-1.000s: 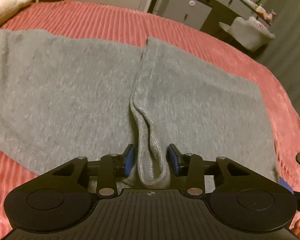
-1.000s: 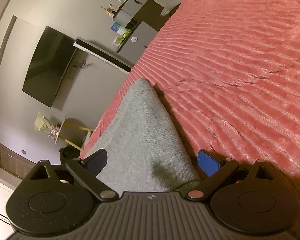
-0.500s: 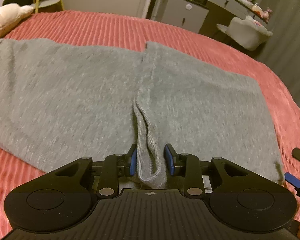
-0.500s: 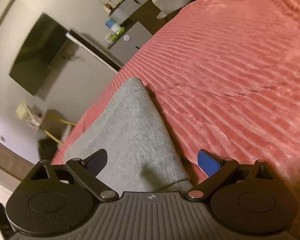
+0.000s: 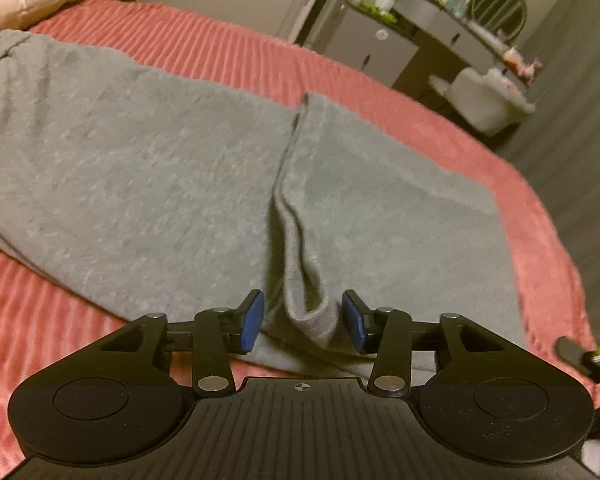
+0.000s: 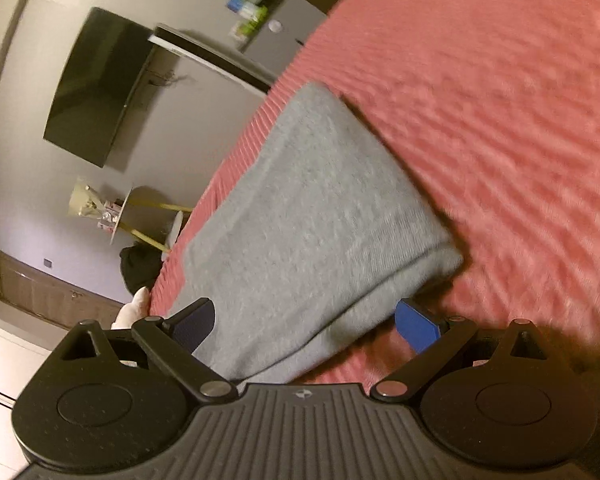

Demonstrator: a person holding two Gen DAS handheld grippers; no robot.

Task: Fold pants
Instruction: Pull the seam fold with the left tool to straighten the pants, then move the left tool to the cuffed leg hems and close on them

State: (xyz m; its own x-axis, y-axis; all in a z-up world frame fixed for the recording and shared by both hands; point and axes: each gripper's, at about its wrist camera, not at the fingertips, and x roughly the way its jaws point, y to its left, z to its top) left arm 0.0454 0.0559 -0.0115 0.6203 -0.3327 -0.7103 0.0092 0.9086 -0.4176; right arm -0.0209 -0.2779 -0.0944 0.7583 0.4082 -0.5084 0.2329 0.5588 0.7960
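A red ribbed bedspread (image 5: 228,52) is covering the bed; a dark television (image 6: 96,84) is hanging on the wall beside a grey cabinet (image 5: 376,52).

A bed (image 5: 228,52) under a ribbed pink cover; grey cabinet (image 5: 376,54) and cluttered dresser (image 5: 452,20) beyond; dark television (image 6: 96,84) on a pale wall.

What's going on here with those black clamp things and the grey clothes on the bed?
A person is folding grey knit pants laid on a ribbed coral-red bedspread, using a hand-held two-finger gripper in each hand. The left gripper has just been opening; a ribbed hem fold of the pants stands between its blue pads, no longer pinched. The right gripper is open wide over a corner of the pants, gripping nothing.
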